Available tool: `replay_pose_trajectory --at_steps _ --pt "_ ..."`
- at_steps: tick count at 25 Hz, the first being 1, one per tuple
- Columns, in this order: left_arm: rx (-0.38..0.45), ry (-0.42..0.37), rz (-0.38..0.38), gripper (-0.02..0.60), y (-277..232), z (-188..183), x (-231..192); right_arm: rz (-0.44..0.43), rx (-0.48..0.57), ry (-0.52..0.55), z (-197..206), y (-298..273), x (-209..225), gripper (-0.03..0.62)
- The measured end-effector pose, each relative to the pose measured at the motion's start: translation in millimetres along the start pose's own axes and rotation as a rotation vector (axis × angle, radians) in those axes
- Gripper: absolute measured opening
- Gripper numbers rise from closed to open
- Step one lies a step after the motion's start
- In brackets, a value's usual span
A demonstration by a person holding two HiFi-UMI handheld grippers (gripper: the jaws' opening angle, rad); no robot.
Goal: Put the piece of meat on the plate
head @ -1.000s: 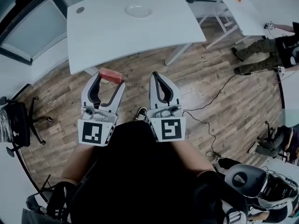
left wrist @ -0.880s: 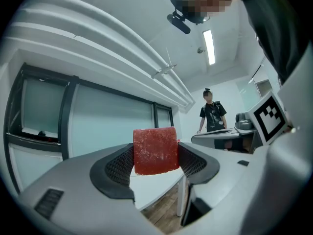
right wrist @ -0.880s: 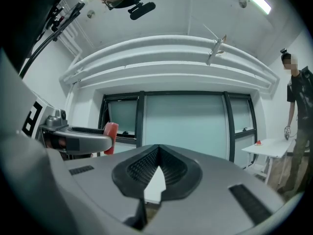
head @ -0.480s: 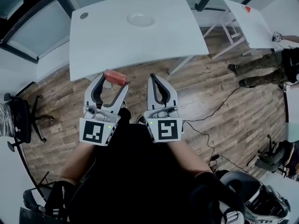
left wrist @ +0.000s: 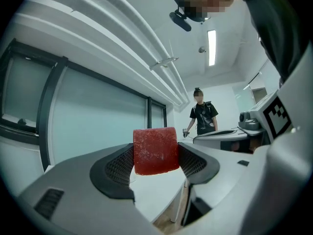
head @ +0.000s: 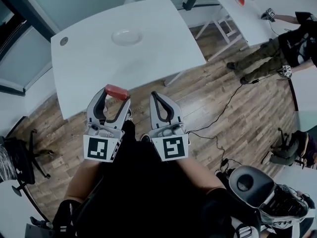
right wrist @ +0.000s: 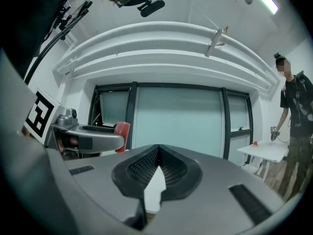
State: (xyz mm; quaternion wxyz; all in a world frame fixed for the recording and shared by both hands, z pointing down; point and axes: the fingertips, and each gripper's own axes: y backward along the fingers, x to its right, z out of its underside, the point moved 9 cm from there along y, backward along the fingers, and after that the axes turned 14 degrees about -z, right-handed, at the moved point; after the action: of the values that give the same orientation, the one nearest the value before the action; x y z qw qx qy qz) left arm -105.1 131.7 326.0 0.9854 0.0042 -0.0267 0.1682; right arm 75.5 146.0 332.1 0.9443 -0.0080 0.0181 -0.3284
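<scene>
My left gripper [head: 115, 94] is shut on a red block of meat [head: 116, 91], held in the air just short of the white table's near edge. The left gripper view shows the meat [left wrist: 155, 150] clamped between the two black pads. A white plate [head: 127, 36] lies on the far half of the white table [head: 99, 73], well ahead of both grippers. My right gripper [head: 158, 96] hangs beside the left one, shut with nothing in it; in the right gripper view its jaws [right wrist: 157, 160] meet at the tips. The meat [right wrist: 122, 135] also appears there at the left.
A small round grey cap [head: 63, 41] sits near the table's far left corner. A second white table [head: 250, 14] stands at the upper right, with a person [head: 277, 46] beside it. A cable [head: 233, 98] runs over the wooden floor. A black office chair [head: 15, 157] stands at the left.
The view has shifted: the table and plate now lie further left and closer. Both grippers keep their pose, the left still clamped on the meat.
</scene>
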Motion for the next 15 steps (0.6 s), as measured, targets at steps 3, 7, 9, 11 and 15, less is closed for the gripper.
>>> replay_pose_trajectory --at_steps 3,7,9,11,15 --pt "-0.015 0.015 0.028 0.284 -30 7 -15 0.026 -0.019 -0.005 3 -27 15 0.003" --pt "-0.028 0.030 0.059 0.284 -74 11 -42 0.046 -0.041 0.011 1 -76 38 0.003" --pt "-0.031 0.033 0.073 0.284 -92 12 -57 0.055 -0.047 0.019 -2 -97 45 0.003" --pt "-0.027 0.037 0.086 0.284 -106 12 -70 0.061 -0.060 0.028 -5 -114 50 0.003" --pt "-0.023 0.046 0.112 0.284 -135 15 -88 0.079 -0.090 0.029 -10 -140 60 0.003"
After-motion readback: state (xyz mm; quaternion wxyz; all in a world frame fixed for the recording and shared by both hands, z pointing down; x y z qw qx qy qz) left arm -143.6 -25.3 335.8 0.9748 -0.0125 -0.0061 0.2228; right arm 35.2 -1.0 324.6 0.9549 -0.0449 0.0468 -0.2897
